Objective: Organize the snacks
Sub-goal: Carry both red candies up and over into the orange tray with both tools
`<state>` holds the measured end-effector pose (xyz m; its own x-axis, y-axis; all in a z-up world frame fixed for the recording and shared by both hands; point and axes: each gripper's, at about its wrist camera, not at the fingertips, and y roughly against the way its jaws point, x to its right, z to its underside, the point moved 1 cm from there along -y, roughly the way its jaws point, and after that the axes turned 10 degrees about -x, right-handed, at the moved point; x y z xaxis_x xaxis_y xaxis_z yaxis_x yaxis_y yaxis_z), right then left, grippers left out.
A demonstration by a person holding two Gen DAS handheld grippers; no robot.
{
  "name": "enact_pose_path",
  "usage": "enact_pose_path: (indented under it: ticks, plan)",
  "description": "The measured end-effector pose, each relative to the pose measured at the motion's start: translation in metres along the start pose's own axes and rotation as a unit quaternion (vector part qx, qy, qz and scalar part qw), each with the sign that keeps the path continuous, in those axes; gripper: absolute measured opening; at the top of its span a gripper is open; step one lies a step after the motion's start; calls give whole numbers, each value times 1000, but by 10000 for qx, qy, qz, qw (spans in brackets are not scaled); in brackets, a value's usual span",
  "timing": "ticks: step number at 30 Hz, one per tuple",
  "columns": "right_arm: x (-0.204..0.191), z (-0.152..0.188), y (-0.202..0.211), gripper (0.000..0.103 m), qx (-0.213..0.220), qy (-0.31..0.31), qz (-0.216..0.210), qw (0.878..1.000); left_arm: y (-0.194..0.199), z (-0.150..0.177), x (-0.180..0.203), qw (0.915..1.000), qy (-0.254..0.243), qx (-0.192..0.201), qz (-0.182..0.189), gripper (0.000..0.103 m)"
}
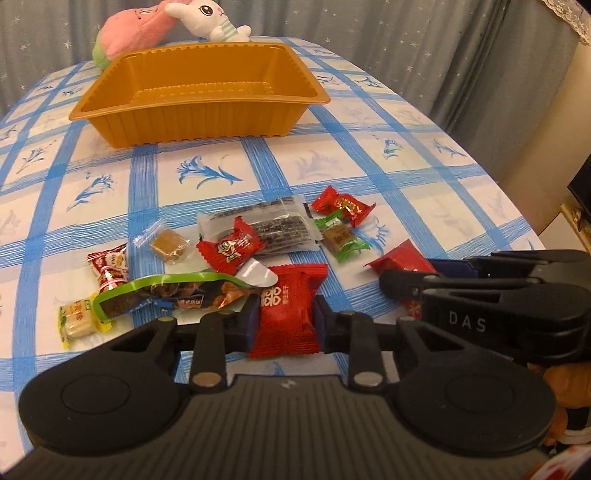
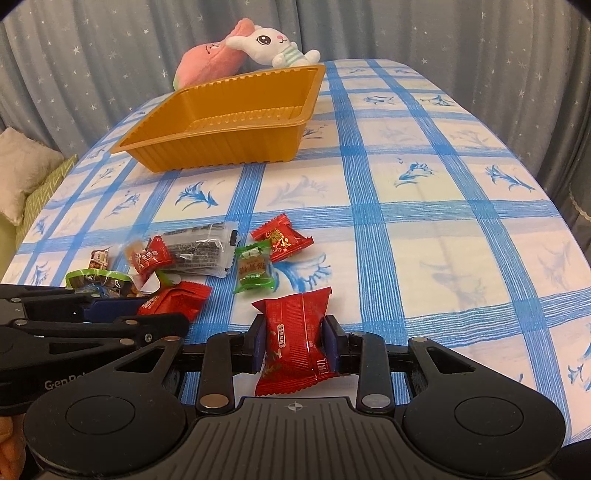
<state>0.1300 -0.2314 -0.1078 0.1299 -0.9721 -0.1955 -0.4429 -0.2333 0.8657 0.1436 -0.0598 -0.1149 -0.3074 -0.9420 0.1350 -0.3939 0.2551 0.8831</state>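
A counter [image 1: 369, 155] under a blue-checked cloth carries an orange tray [image 1: 199, 92] at its far end, with a loose heap of snacks [image 1: 258, 236] well apart from it on the near side. The left gripper [image 1: 284, 317], beside the heap, is clamped on a red packet [image 1: 286, 310] bearing a white double-happiness sign. The right gripper [image 2: 295, 347], marked "DAS", pinches a red pouch [image 2: 295, 339] just right of the heap.

A white plush rabbit [image 2: 275, 46] and a pink plush toy [image 2: 207, 62] are seen at the table's far edge. A blue-checked tablecloth [image 2: 424, 206] is spread beneath, and grey star-patterned curtains [image 2: 424, 29] are hung behind.
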Motion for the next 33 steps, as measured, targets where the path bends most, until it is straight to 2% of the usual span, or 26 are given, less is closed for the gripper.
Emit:
enact_pose_path:
  ticks: [9, 21, 26, 31, 33]
  plan:
    - [-1, -1, 16, 30, 159, -52, -17, 9999, 21, 5, 8, 9998, 141, 115, 0, 25]
    - [-5, -21, 49, 30, 542, -103, -41, 9985, 50, -15, 10, 9988, 200, 449, -41, 25]
    - [-4, -20, 47, 30, 526, -117, -35, 9985, 43, -8, 11, 9993, 111, 341, -47, 25]
    - [-3, -12, 36, 30, 397, -135, -34, 9991, 23, 13, 14, 9999, 32, 61, -77, 24]
    - [-2, -9, 33, 30, 354, -128, -35, 9993, 17, 19, 14, 9999, 40, 65, -94, 25]
